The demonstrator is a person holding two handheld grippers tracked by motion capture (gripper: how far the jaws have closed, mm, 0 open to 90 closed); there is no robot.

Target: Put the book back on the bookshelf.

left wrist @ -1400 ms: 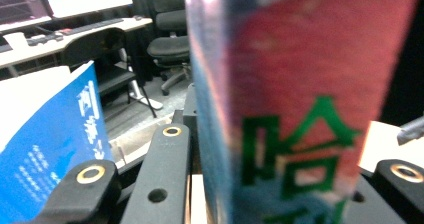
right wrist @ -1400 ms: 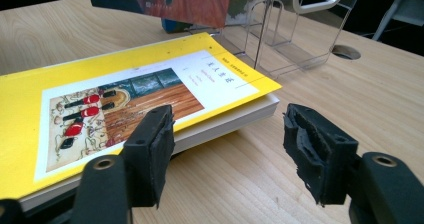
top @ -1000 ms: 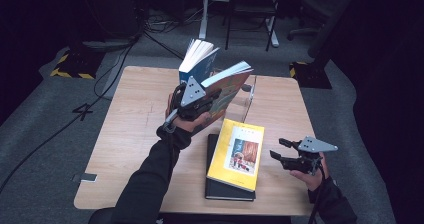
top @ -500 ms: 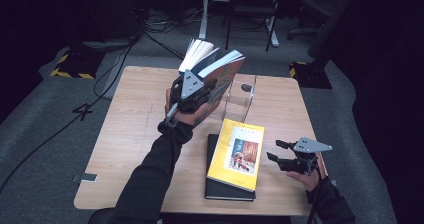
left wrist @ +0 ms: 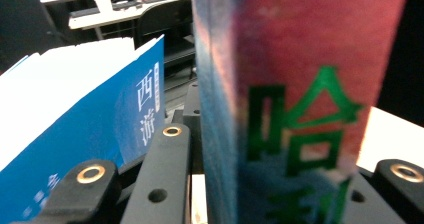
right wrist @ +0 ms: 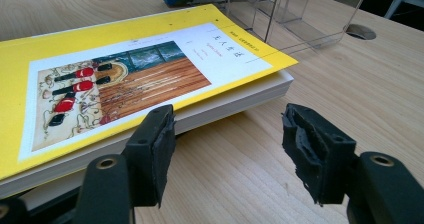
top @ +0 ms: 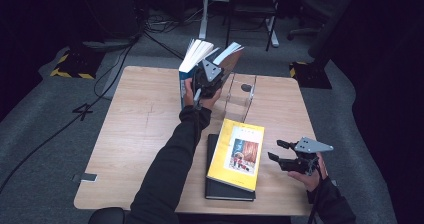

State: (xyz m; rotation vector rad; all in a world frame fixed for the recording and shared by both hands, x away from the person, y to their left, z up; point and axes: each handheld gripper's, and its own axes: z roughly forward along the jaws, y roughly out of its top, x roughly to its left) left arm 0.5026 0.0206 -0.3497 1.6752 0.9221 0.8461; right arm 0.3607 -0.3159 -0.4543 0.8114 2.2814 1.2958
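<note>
Red and green on its cover, a book (left wrist: 300,99) is being held upright between the jaws of the left gripper (top: 207,79), spine toward that gripper's camera, over the far middle of the wooden table (top: 135,134). The jaws are pinching it across its thickness; in the high view its pages are fanning open at the top. A blue book (top: 186,79) is standing just to its left, leaning slightly, at the near-left end of a clear plastic rack (top: 245,96).

Key relation: the held book's long axis is running upright, and the rack's free slots are lying just to the right of it and below. The left hand is much the nearer to the rack; lowering the book into a slot beside the blue one appears to be the step in hand.

Well apart, at the near right edge, the right gripper (right wrist: 227,154) is hovering with its jaws spread and nothing between them. It is pointing at a yellow book (right wrist: 125,69) lying flat on a black book (top: 225,191), just ahead and to its left.

Writing: large green characters on the held cover, the top one reading 哈; white characters 西游 on the blue spine. The yellow cover's title is too small to read.
</note>
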